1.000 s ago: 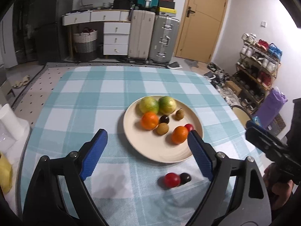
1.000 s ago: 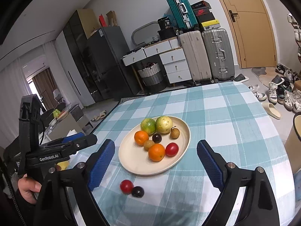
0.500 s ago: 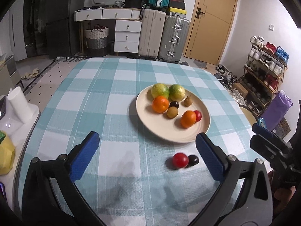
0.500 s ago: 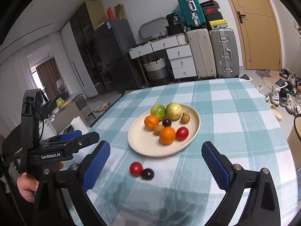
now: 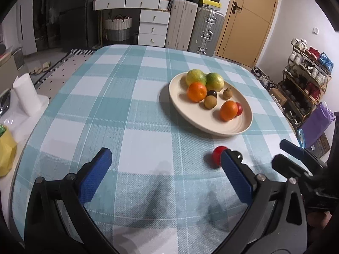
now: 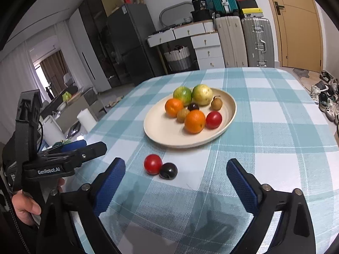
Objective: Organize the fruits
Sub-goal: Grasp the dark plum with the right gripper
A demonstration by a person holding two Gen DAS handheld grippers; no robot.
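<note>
I had both tools over the checked tablecloth, each with its blue-padded jaws spread wide and nothing between them. The right gripper hung low above the near part of the table, and just ahead of its gap lay 2 loose fruits on the cloth: a red tomato and, touching it on its right, a dark plum. Neither was on the plate; they sat a little short of its near rim.

The plate held 8 pieces: 2 green-yellow round fruits at the back, an orange to the left, a second orange nearer me, a red tomato beside it, a small dark plum in the middle and 2 small brown fruits.

The left gripper pointed at bare cloth left of the loose pair. From its camera the red tomato showed just behind the tip of its right finger, half hidden by it; I could not see the dark plum from there. The plate lay further off and to the right. The left tool also showed at the left edge of the right camera, a hand wrapped round its handle.
</note>
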